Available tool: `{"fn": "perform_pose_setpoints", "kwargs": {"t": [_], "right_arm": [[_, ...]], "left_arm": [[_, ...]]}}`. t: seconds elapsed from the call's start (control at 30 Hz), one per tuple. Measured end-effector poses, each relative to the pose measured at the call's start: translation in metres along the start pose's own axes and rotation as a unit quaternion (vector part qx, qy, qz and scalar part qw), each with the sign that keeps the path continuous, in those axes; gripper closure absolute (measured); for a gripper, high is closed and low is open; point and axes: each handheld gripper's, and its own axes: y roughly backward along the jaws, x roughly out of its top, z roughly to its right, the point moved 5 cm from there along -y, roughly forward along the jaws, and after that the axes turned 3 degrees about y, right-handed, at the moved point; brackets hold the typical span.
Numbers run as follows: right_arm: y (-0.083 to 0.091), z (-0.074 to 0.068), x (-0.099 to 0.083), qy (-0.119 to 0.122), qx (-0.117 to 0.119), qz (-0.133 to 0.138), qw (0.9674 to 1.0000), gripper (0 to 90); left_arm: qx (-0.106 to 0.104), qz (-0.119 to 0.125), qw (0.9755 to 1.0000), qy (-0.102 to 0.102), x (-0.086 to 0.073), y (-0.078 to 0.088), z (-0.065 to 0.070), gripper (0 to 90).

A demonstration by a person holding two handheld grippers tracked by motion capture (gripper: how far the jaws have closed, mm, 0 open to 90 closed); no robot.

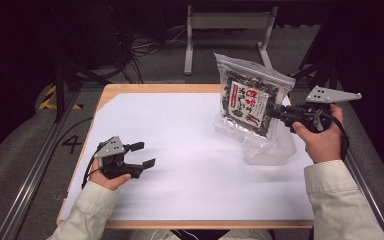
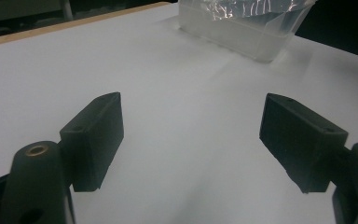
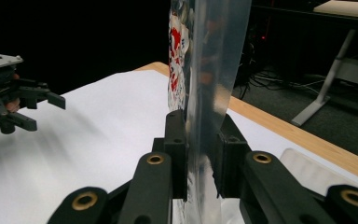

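The right tool (image 1: 275, 113) is pinching the edge of a snack bag (image 1: 248, 100), holding it upright above a clear tub (image 1: 272, 150) at about three o'clock on the white surface (image 1: 190, 165). The left tool (image 1: 142, 154) is sitting at eight o'clock, its jaws spread wide with nothing between them.

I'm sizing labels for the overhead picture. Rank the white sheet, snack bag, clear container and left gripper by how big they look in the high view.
1. white sheet
2. snack bag
3. clear container, partly behind the bag, so unsure against it
4. left gripper, looks close to the container's visible part
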Motion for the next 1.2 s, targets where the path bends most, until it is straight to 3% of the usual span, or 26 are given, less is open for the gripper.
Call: {"fn": "perform_pose_setpoints", "kwargs": {"t": [0.5, 1.2], "right_arm": [[0.013, 0.034, -0.007, -0.026, -0.044, 0.003, 0.9987, 78.2], [0.023, 0.055, -0.023, -0.053, -0.095, 0.005, 0.9941, 78.1]], "left_arm": [[0.009, -0.005, 0.9999, 0.009, -0.002, 0.001, -0.002, 25.0], [0.029, -0.001, 0.9995, 0.013, -0.003, 0.004, -0.009, 27.9]]}}
